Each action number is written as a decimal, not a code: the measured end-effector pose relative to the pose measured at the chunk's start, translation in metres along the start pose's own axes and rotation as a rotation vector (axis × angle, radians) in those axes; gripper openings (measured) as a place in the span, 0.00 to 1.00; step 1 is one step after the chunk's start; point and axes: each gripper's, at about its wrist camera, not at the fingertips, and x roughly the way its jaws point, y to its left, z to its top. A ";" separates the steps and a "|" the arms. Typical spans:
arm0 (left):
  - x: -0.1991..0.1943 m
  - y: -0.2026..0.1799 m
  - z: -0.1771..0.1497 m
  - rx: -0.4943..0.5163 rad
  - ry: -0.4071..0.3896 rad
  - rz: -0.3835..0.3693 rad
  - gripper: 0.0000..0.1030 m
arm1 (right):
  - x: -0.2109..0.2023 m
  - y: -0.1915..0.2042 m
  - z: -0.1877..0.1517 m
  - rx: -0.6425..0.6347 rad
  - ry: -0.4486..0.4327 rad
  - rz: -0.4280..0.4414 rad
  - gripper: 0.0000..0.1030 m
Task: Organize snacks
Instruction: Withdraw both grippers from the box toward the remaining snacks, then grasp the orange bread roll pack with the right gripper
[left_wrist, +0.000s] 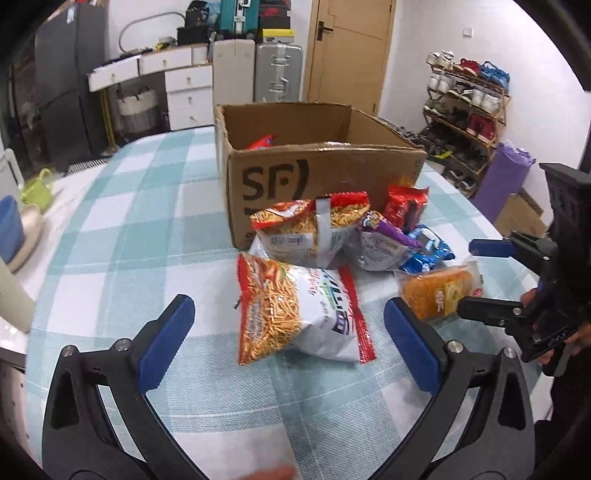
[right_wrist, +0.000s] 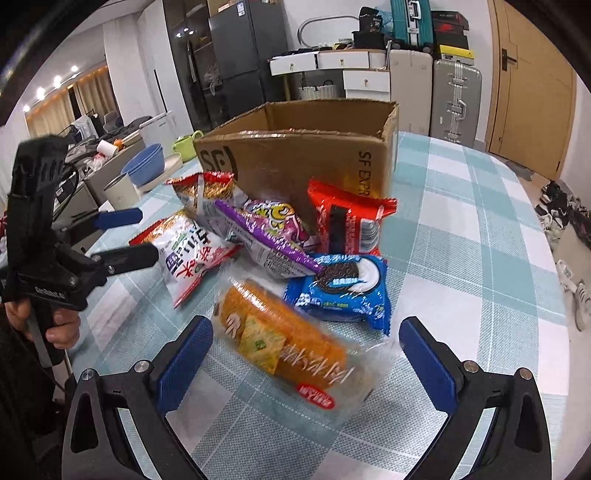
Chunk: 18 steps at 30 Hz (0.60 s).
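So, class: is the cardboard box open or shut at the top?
Open. The box has no flaps over its top, and a red packet shows inside against the far wall.

Probably a home: shoe rack (left_wrist: 466, 110), suitcases (left_wrist: 277, 70), fridge (right_wrist: 236, 55), checked tablecloth (left_wrist: 147, 221)

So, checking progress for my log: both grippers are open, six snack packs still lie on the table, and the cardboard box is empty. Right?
Not quite: the cardboard box isn't empty. The left wrist view shows a red pack inside it. The rest stands.
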 end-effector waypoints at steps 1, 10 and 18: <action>0.001 0.001 0.000 -0.001 0.002 0.009 0.99 | -0.001 0.000 0.000 0.001 -0.003 0.001 1.00; 0.011 0.004 -0.004 0.001 0.030 0.025 0.99 | 0.011 0.013 -0.006 -0.065 0.075 0.101 1.00; 0.017 0.011 -0.005 -0.025 0.042 0.017 0.99 | 0.019 0.031 -0.006 -0.107 0.096 0.110 0.99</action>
